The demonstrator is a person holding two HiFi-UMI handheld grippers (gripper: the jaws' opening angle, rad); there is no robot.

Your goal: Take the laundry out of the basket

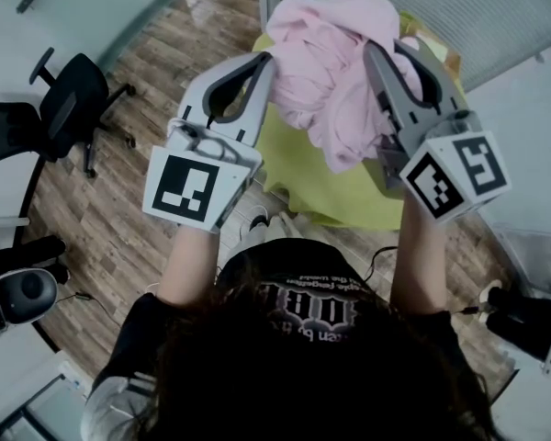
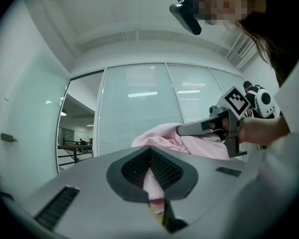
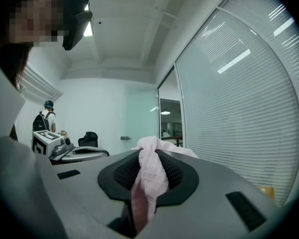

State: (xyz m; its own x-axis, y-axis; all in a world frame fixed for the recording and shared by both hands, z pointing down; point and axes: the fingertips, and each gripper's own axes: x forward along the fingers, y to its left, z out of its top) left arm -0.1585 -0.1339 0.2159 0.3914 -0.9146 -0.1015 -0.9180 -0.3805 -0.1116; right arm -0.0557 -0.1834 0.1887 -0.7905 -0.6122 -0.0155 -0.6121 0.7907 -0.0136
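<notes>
There it is: the soft pink cloth garment (image 1: 329, 81) is up in the air, bunched between your two grippers and drooping beneath them, above a yellow-green rounded surface (image 1: 317, 186). Whether that's the basket, I can't tell. Your left gripper (image 2: 150, 169) is pinched almost closed on a thin fold of the fabric. Your right gripper (image 3: 148, 176) is clamped on a thicker twist of the same piece.

This looks light and floppy with no stiffness at all, so expect it to sag and swing from wherever you pinch it. A thin edge could slip out of the pads, I'd judge. Bite on a gathered fold, deep between the pads, with the two grips spread apart so it hangs clear.
</notes>
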